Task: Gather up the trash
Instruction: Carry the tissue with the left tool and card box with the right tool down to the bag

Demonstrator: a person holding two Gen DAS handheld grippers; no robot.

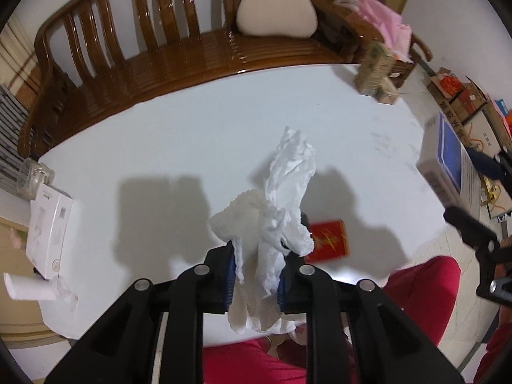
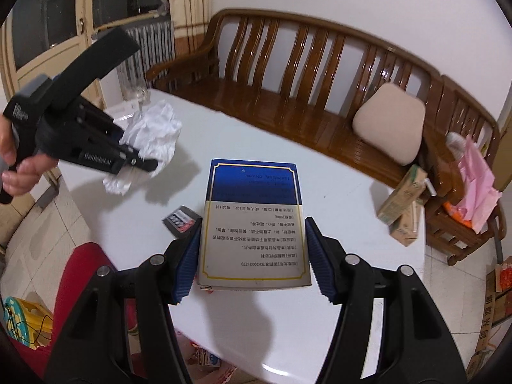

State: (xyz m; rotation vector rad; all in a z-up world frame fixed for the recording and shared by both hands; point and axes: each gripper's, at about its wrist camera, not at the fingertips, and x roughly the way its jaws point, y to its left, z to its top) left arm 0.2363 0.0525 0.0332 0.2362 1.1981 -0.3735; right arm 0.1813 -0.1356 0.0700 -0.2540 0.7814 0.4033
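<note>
The left gripper [image 1: 256,275] has its blue-padded fingers pinched on a crumpled white paper tissue [image 1: 278,211], which sticks up out of the jaws above the white round table [image 1: 192,134]. The right gripper [image 2: 252,256] clamps a flat blue-and-cream printed cardboard box [image 2: 252,220] between its ribbed blue pads, holding it clear of the tabletop. In the right wrist view, a bare hand [image 2: 19,166] grips the handle of the left gripper at the left edge.

Just beyond the tissue, a small red packet [image 1: 329,240] lies flat on the table. A white carton [image 1: 48,233] stands at the table's left edge and green-and-tan cartons [image 1: 374,70] at its far right edge. Behind the table runs a brown slatted wooden bench [image 1: 160,51] with a beige cushion [image 1: 275,9] on its seat.
</note>
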